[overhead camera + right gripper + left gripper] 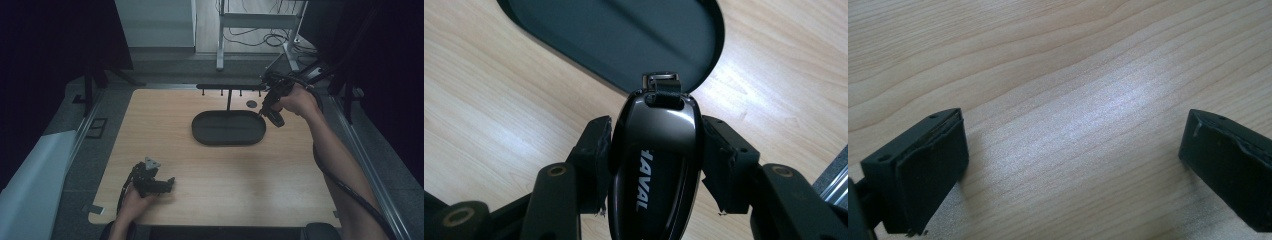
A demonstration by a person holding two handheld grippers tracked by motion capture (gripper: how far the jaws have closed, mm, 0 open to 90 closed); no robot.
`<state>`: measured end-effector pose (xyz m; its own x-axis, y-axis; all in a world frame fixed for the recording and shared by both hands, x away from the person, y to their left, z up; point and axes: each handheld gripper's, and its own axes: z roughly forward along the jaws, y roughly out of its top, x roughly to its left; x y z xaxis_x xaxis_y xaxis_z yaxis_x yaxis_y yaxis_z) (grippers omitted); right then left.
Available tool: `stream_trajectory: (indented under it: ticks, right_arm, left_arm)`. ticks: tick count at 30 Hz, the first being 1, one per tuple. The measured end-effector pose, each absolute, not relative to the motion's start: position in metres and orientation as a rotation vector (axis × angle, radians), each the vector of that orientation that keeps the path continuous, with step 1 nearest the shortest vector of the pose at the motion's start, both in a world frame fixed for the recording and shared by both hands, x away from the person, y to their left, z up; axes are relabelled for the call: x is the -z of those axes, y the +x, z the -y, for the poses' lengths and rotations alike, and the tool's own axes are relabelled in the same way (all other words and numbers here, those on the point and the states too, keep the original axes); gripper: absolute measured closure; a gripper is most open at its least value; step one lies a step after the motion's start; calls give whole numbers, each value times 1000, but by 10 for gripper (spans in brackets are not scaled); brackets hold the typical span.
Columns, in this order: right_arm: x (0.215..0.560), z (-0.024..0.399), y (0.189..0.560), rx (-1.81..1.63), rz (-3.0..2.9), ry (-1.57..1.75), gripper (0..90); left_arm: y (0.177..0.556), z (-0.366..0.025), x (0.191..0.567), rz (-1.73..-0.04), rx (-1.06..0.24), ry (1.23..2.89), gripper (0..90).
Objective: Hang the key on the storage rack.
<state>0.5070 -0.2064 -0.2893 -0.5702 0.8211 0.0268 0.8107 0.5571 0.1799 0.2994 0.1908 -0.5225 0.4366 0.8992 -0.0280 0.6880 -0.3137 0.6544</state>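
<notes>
A glossy black car key fob (pixel 654 150) with white lettering and a strap loop at its tip sits between the jaws of my right gripper (pixel 654 145), which is shut on it. In the high view that right gripper (pixel 270 111) hangs over the right end of a black oval tray (pixel 200 131), below a black rack with small hooks (pixel 230 87). The tray (pixel 574 30) looks empty inside. My left gripper (pixel 170 184) rests low near the table's front left, and its jaws (pixel 1073 165) stand wide open over bare wood.
The wooden table (pixel 225 175) ends close behind the rack. A small round dark disc (pixel 251 104) lies by the rack's foot. Beyond the table are a white metal frame (pixel 260 22) and loose cables on the floor.
</notes>
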Motion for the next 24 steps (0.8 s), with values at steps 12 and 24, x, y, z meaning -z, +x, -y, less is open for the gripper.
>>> stream_trajectory:
  ticks: [12,24]
  right_arm:
    - [269,207,526,-300,-2663,1488,487]
    - [260,200,542,-317,-2623,1521,487]
  left_arm:
    - [299,-191,523,-1329,-464,2096,0]
    - [299,-191,523,-1328,-464,2097,0]
